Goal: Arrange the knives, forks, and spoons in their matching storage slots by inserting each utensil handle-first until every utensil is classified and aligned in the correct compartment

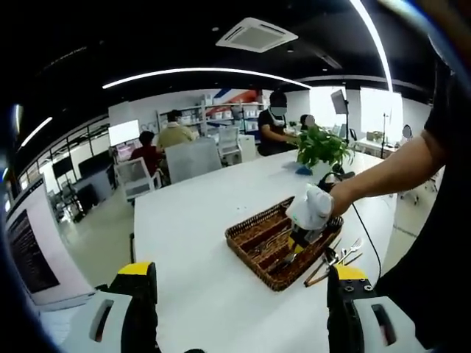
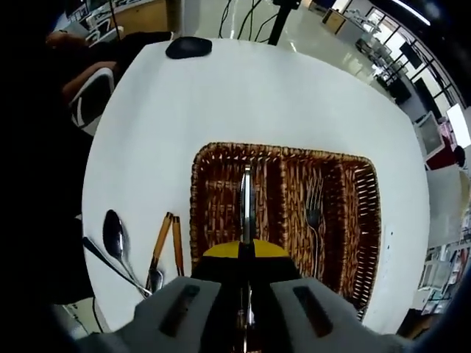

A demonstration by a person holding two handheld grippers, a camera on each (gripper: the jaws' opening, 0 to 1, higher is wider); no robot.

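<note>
Straight ahead of the right gripper [image 2: 246, 254], a knife [image 2: 246, 198] is sticking out from between its jaws, which are closed tight on the handle end, so the blade is pointing away from the gripper and hanging over the wicker tray [image 2: 368, 220]. The knife's long axis is lining up pretty nicely with the tray's long slots, running along the divider zone between the first and middle compartments; I can't say for sure which of the two it's sitting over. A fork [image 2: 314, 220] is already lying in the slot off to the right of the gripper, also lengthwise.

Off to the gripper's left, on the white table [image 2: 147, 110], a spoon [image 2: 114, 239], two wooden-handled pieces [image 2: 168, 239] and another thin metal handle [image 2: 110, 265] are waiting outside the tray, just beside its edge.

Seen from the left gripper [image 1: 243, 305], the jaws are standing apart with nothing between them, well back from the tray [image 1: 254, 228], while a gloved hand [image 1: 313, 209] is working the other tool right over it. So the right side is clearly the nearer one. My guess is the knife is about to be set down, and the tricky bit is nudging it sideways enough to clear the divider.
</note>
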